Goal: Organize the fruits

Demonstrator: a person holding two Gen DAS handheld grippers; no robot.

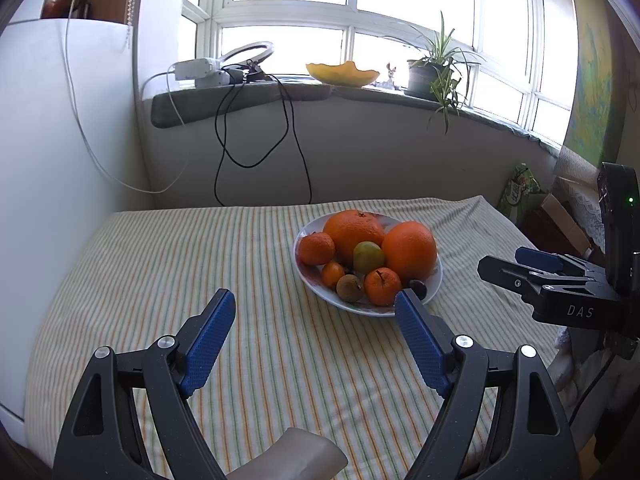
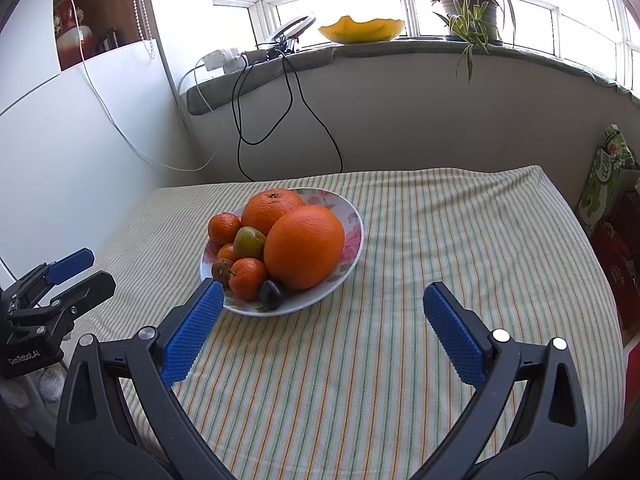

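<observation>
The plate (image 2: 352, 216) of fruit (image 2: 304, 246) sat on the striped desk (image 2: 440, 240), toward its far middle. Left gripper (image 1: 315, 308) and right gripper (image 2: 323, 300) hovered near it, jaws spread, holding nothing.

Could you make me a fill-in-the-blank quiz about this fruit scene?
1. All the fruit sits on a flowered ____.
2. The two biggest fruits are ____ in colour.
3. The cloth has a ____ pattern.
4. Both the left tool and right tool are ____.

Missing words: plate; orange; striped; open
</observation>
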